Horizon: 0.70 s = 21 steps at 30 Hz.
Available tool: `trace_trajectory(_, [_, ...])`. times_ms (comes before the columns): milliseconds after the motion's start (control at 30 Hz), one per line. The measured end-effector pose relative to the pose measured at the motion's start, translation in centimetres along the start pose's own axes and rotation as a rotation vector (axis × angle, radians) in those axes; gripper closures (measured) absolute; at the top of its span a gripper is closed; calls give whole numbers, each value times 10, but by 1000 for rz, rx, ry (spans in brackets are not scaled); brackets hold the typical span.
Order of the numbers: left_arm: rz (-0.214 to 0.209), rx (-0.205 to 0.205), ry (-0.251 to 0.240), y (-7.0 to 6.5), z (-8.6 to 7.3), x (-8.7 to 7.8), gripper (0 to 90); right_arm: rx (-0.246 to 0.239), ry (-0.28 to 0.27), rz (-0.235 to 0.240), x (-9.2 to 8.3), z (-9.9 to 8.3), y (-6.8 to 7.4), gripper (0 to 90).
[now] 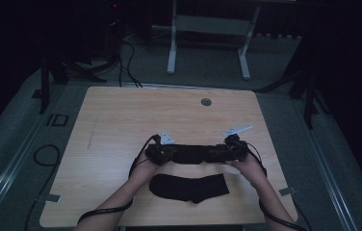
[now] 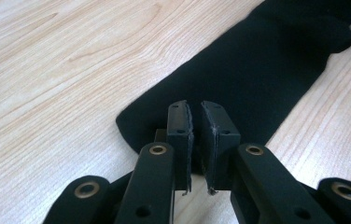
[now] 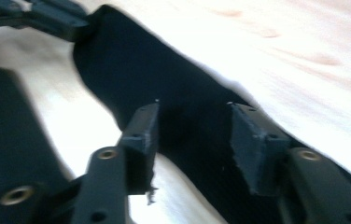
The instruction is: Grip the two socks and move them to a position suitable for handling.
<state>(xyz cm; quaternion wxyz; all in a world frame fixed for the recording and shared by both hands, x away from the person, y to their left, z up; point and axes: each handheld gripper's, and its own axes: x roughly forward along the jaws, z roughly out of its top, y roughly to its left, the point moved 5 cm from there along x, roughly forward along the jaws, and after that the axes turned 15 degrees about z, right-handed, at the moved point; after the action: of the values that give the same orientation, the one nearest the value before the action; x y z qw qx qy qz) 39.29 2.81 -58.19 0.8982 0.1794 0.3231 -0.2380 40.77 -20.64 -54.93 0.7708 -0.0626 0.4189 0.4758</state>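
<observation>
Sock [image 1: 193, 154] stretched flat on table [image 1: 121, 115], just beyond second sock [image 1: 188, 187]. Left gripper [image 2: 195, 116] clenched on its one end; right gripper [image 3: 192, 126] released, jaws straddling the other end.

Both hands low, facing inward
Left gripper [image 1: 162, 153] at nine o'clock, jaws nearly together; right gripper [image 1: 227, 151] at three o'clock, jaws parted

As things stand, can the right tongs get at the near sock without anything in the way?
Probably yes. The near sock lies flat on bare table just in front of the right tongs, whose jaws stand open over the far sock. Nothing lies between them; only the far sock's end sits under the jaws.
</observation>
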Motion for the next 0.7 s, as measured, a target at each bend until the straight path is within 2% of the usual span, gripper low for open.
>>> trace_trajectory(33, [-1, -2, -1, -1, 1, 1, 821, 2, -7, -16, -3, 0, -3, 576])
trace_trajectory(67, [-1, 10, 4, -1, 1, 2, 825, 8, -17, -35, -6, -1, -6, 691])
trace_trajectory(133, [-5, 9, 3, -3, 3, 5, 846, 16, -28, -95, -11, -4, -13, 812])
trace_trajectory(200, [2, 18, 10, -4, 4, 9, 846, 23, -18, -142, -13, -8, -19, 896])
trace_trajectory(367, [11, 44, 42, -5, 3, 19, 869, 57, 10, -177, -9, -23, -34, 898])
trace_trajectory(467, [9, 27, 52, -1, 0, 22, 869, 79, 36, -178, -4, -31, -40, 898])
trace_trajectory(500, [9, 25, 52, 0, 0, 22, 869, 84, 49, -176, -1, -35, -43, 898])
trace_trajectory(567, [11, 23, 58, 1, -1, 21, 869, 103, 22, -156, 0, -37, -44, 898])
trace_trajectory(667, [30, 42, 66, 3, -5, 16, 871, 102, 19, -141, 2, -36, -43, 897])
trace_trajectory(700, [31, 36, 70, 5, -8, 14, 870, 102, 20, -136, 3, -35, -42, 897])
